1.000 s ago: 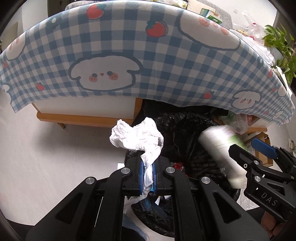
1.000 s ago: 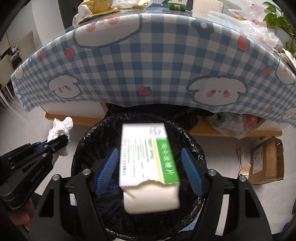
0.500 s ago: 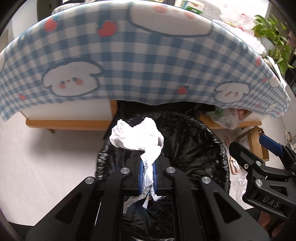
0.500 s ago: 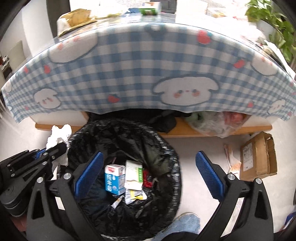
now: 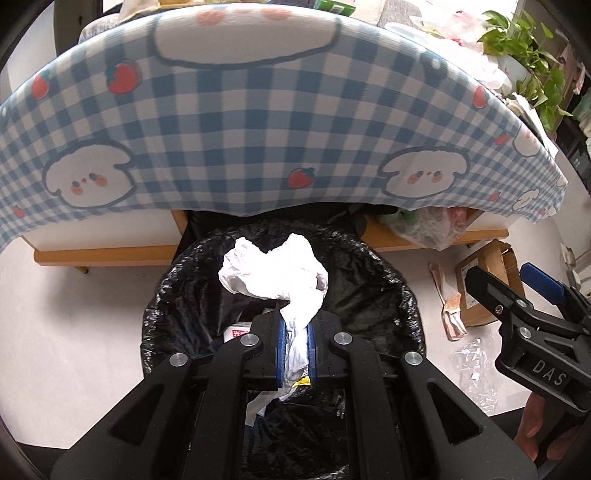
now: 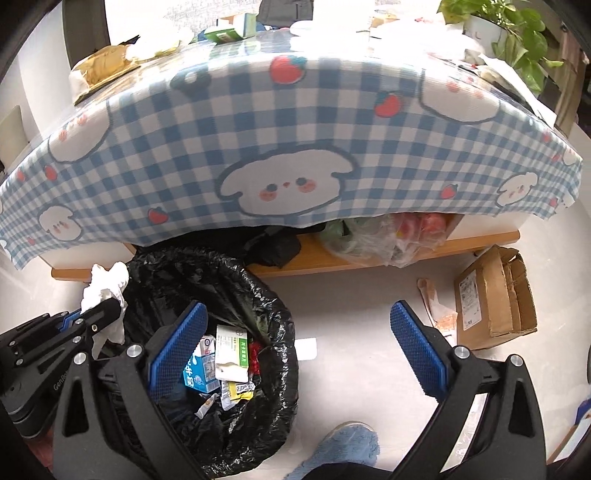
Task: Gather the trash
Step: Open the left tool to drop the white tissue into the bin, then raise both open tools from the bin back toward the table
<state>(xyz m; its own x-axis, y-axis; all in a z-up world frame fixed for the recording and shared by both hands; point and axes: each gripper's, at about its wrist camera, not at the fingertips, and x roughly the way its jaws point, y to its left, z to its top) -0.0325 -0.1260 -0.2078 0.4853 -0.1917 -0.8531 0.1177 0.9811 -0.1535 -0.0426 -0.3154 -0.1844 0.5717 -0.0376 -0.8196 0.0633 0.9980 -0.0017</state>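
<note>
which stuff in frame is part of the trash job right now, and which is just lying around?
In play:
- crumpled white tissue, clamped in the left gripper
- black-lined trash bin, cartons already inside
- right gripper, open and empty

Lying about:
- cardboard box on the floor
- checked tablecloth
- potted plant
- clear plastic bag under the table
</note>
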